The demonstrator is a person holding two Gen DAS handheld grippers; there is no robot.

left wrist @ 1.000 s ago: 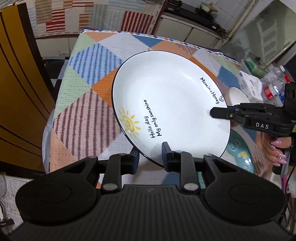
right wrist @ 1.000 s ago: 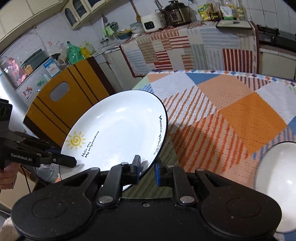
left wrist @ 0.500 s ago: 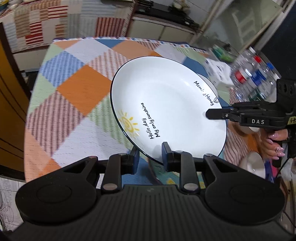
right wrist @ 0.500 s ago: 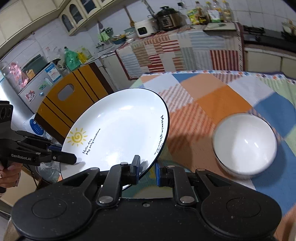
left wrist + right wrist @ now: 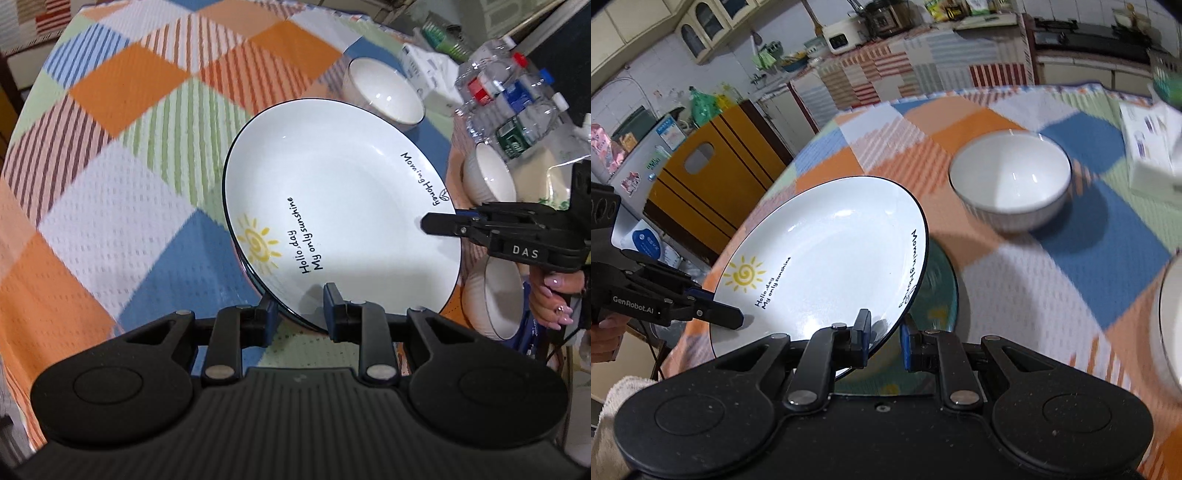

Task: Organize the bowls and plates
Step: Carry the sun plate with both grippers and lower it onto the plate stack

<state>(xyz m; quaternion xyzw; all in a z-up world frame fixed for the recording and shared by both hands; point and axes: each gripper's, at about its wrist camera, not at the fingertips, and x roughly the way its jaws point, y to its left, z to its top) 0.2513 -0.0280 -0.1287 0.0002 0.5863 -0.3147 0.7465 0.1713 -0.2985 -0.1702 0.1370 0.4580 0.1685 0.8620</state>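
- Since the earlier frames, both grippers are carrying the white plate (image 5: 343, 206) sideways over the patchwork tablecloth (image 5: 110, 192); white bowls and a cluster of water bottles (image 5: 513, 103) are now coming into the left wrist view.
- Left gripper (image 5: 298, 314) is pinching the plate's dark rim beside the yellow sun drawing; its body, seen from the right wrist view, is reading "GenRobot.AI".
- Right gripper (image 5: 884, 334) is pinching the opposite rim near the words "Morning Honey"; its body, seen from the left wrist view, is showing "DAS".
- Plate lettering is reading "Hollo, day / My only sunshine".
- Plate is hanging tilted above the cloth, partly covering a teal plate (image 5: 938, 291) lying below it.
- One white bowl (image 5: 1012, 181) is standing on the cloth beyond the plate; a white carton (image 5: 1148, 147) is sitting further right, its print too blurred to read.
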